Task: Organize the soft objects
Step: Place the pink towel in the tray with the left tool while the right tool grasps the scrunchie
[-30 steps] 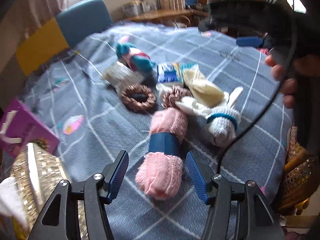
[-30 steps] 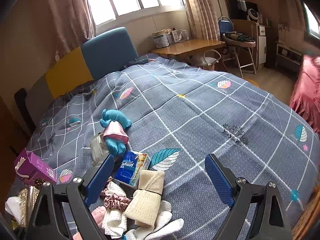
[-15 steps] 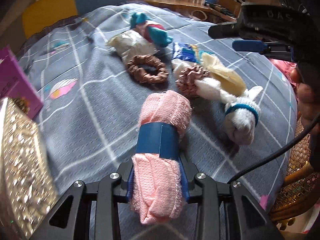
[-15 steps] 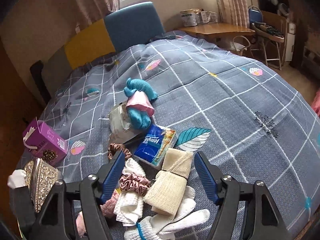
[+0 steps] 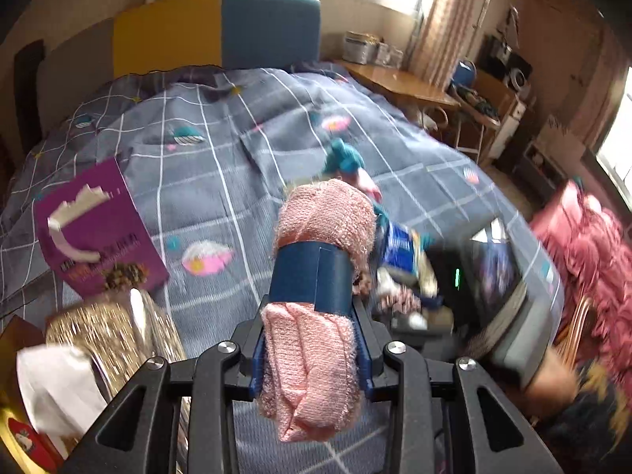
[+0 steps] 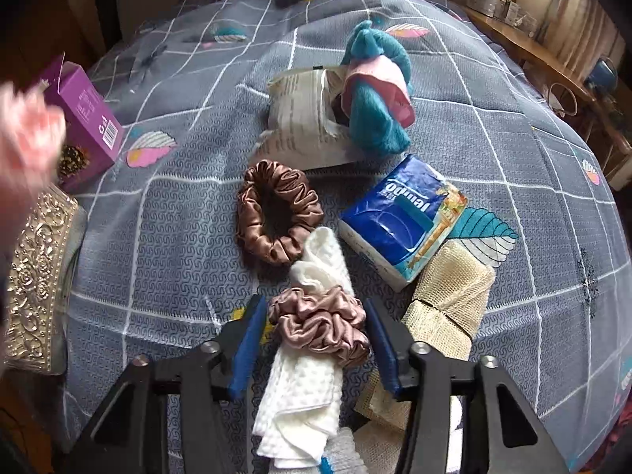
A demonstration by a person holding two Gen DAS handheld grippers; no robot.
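Pink knitted cloth, rolled and banded with a blue sleeve, fills the middle of the left wrist view: the pink roll [image 5: 316, 308] is clamped between the blue pads of the left gripper [image 5: 312, 359] and held clear above the grey checked bedspread [image 5: 221, 181]. To the left lie a purple box [image 5: 94, 237] and a gold embossed box [image 5: 114, 335]. The items behind the roll are smeared by motion; only a teal plush toy [image 5: 343, 158] can be told. The right-hand device is a dark blur at the right edge.

In the right wrist view, the right gripper [image 6: 316, 347] points steeply down with its jaws, which have just been closing, either side of a white waffle cloth [image 6: 304, 391] ringed by a dusty-pink scrunchie [image 6: 324, 324]; whether the pads yet press cannot be told. Close around stand a brown scrunchie [image 6: 276, 213], a blue tissue pack [image 6: 399, 221] and a beige mesh roll [image 6: 446, 300], the last partly behind the right finger. A torn paper wrapper [image 6: 304, 126] lies under the plush toy.
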